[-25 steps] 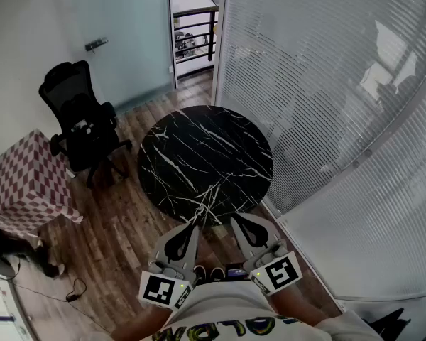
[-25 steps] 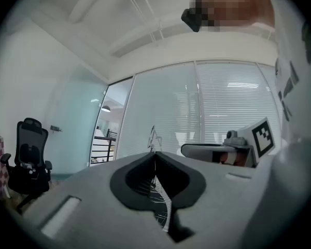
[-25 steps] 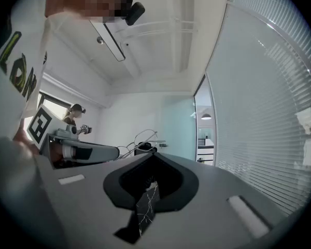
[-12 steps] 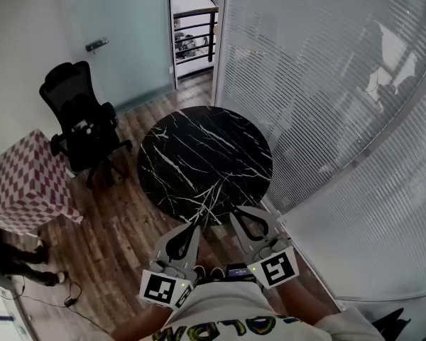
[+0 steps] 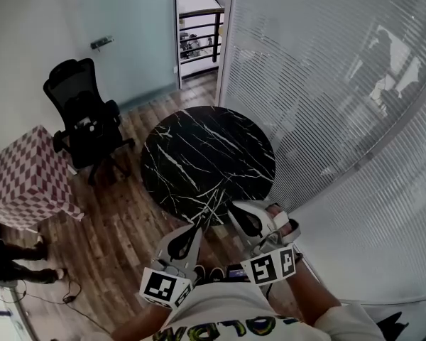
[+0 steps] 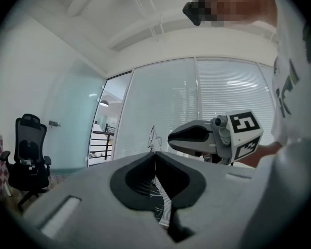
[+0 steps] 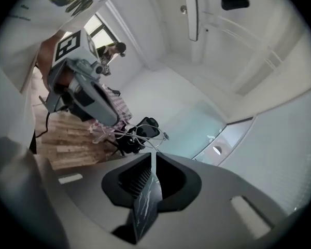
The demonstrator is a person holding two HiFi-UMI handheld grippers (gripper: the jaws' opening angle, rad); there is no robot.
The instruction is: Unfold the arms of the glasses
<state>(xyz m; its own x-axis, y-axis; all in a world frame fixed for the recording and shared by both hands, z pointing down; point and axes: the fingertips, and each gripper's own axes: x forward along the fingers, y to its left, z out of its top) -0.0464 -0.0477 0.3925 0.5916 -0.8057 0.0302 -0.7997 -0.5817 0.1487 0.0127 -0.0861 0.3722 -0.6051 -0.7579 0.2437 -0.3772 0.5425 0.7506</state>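
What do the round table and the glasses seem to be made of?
The table looks like black marble or a marble-look slab: white veins cross a dark, smooth top. Whether it is real stone or a print, I cannot tell. The glasses look like thin pale metal wire: the frame is very slender, and its finish is too small to judge.

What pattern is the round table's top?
The table is black with white marble veins; head view shows it best.

My left tool [image 5: 196,227] and right tool [image 5: 232,208] hang close together at the near edge of the round black bench [image 5: 199,141] — right jaws opening, anything between them too fine to see; an office chair [image 5: 85,119] stands left.
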